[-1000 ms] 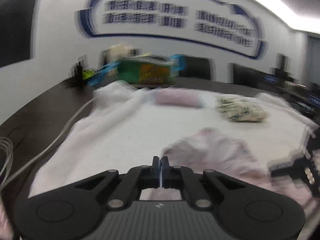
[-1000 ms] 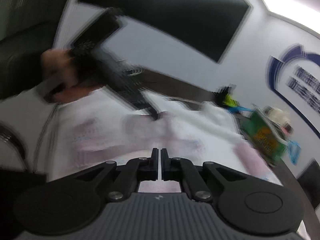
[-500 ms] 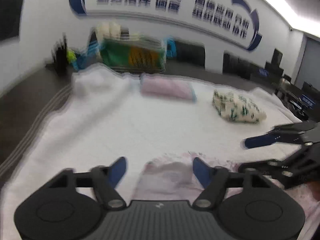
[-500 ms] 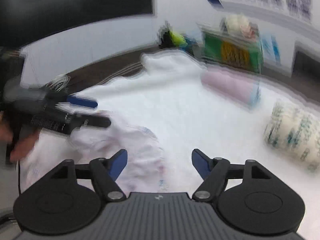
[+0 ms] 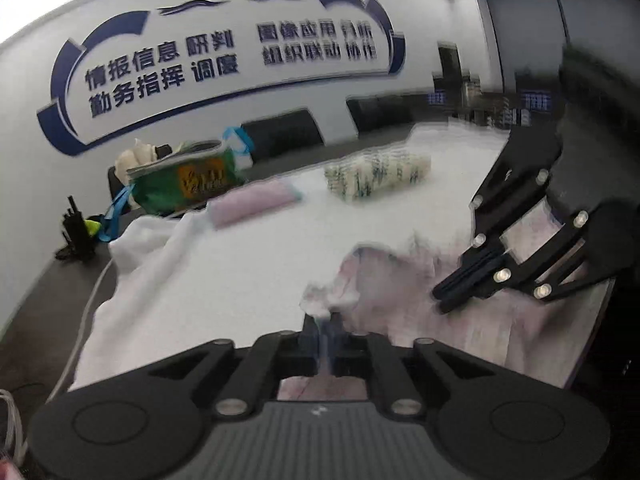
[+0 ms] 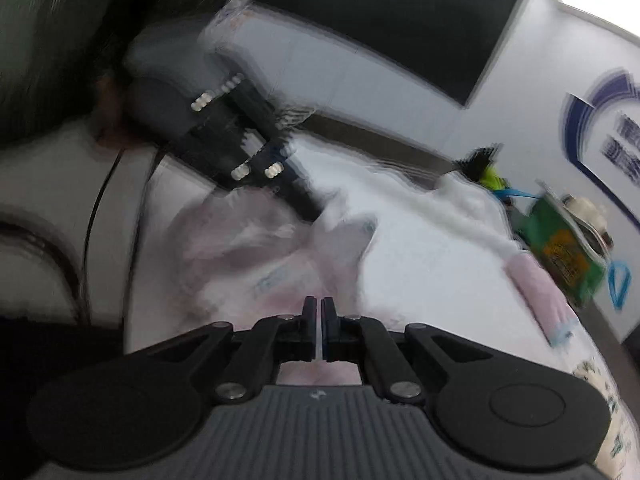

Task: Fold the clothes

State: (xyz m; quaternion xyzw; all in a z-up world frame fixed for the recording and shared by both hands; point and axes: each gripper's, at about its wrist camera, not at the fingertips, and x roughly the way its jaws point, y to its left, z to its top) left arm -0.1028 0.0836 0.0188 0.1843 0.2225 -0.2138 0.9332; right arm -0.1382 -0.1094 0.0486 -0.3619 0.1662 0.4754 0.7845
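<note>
Where the left gripper [image 5: 325, 322] closes in the left wrist view, its two fingers are pressed together with a bunched edge of the pale pink garment [image 5: 404, 276] pinched between them. That garment lies crumpled on the white cloth [image 5: 248, 264] that covers the table, near its front edge. Just to the right, the right gripper [image 5: 442, 300] comes in from the side, its fingers brought together at the same garment; its own camera shows the jaws nearly meeting, with only a thin slit between them and pink fabric directly ahead, though blur keeps me from telling whether cloth sits in that slit.

Farther back on the white cloth, a folded pink piece [image 5: 252, 202] lies toward the left and a folded white piece with green print [image 5: 378, 176] lies to its right, the two well apart. Beyond the pink one, at the cloth's far edge, stands a green bag [image 5: 186, 184] with blue handles, and to its left a small black radio [image 5: 76, 228] rests on the dark tabletop. Behind everything, the wall carries blue lettering [image 5: 224, 64].
</note>
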